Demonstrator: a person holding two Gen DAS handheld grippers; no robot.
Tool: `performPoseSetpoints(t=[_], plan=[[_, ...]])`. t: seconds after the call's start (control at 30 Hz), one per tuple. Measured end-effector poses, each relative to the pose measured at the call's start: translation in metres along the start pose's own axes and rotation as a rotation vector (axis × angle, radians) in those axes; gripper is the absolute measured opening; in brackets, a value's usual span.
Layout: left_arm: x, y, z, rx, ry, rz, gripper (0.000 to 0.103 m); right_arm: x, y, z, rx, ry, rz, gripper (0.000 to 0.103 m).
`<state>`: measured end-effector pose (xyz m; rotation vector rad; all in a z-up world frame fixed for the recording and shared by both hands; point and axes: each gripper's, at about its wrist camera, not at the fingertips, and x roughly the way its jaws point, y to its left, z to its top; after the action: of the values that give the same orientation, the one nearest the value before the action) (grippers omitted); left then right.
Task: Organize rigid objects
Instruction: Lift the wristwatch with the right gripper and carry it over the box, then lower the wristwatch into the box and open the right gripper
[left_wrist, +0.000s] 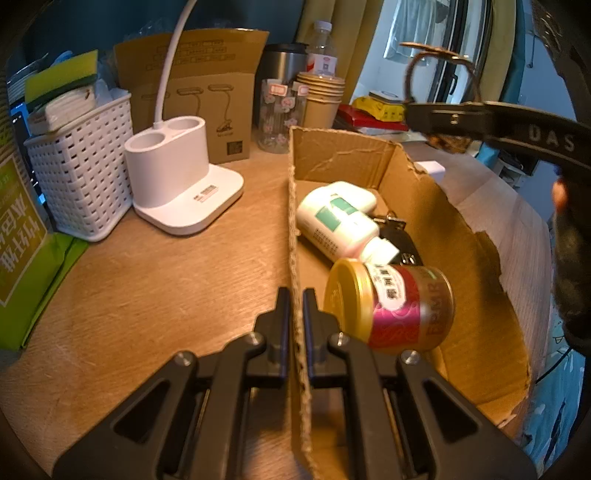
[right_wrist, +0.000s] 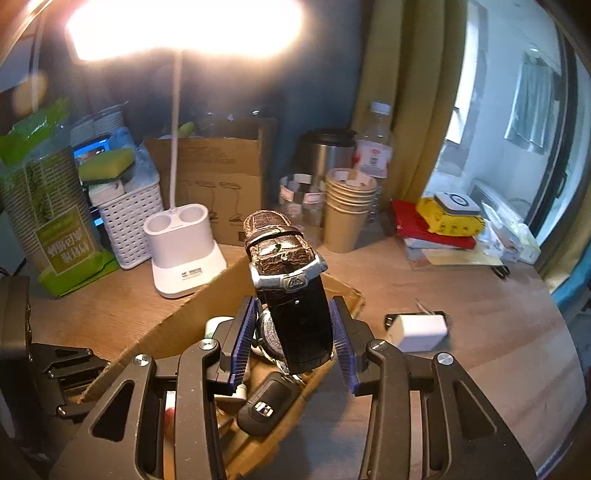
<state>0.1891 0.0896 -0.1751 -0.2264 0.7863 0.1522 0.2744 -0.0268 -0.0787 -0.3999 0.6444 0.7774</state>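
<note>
On a wooden table (left_wrist: 147, 288), closest to view, the left tongs (left_wrist: 295, 306) are pinched together on the near wall of an open cardboard box (left_wrist: 476, 258), one finger outside and one inside. Just inside the box a gold-lidded tin (left_wrist: 391, 306) with a red and pink label lies on its side, and beyond it a white bottle (left_wrist: 340, 218) with a green label also lies flat, touching a black car key (right_wrist: 267, 406). Above the box the right tongs (right_wrist: 295, 339) are clamped on a wristwatch (right_wrist: 291, 291), its dark leather strap standing up between the blue pads (right_wrist: 243, 339) and its metal case partly hidden behind the strap. To the right of the box a small white charger (right_wrist: 417, 330) rests on the table. Farther back stand a white desk lamp (left_wrist: 177, 177) with two round wells in its base, a white lattice basket (left_wrist: 81, 177) holding sponges, a brown carton (left_wrist: 207, 103), a stack of paper cups (left_wrist: 321, 99), a steel flask (left_wrist: 280, 70) and a clear water bottle (left_wrist: 322, 50), with yellow curtains (right_wrist: 402, 92) and a window behind.
</note>
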Motion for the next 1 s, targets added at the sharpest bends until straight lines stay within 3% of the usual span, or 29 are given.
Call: performPoseSetpoints(t=[0.4,0.7,1.0], plan=[[0.0,0.001,0.0,0.001,0.002,-0.003,0.007,0.044,0.006,-0.002,-0.024,0.083,0.056,0.043],[0.004,0.002,0.001,-0.003,0.009,-0.007,0.007,0.082,0.0,-0.01,0.022,0.216,0.035,0.043],[0.002,0.001,0.0,0.003,0.002,-0.004,0.007,0.086,0.0,-0.011,0.017,0.257,0.0,0.043]])
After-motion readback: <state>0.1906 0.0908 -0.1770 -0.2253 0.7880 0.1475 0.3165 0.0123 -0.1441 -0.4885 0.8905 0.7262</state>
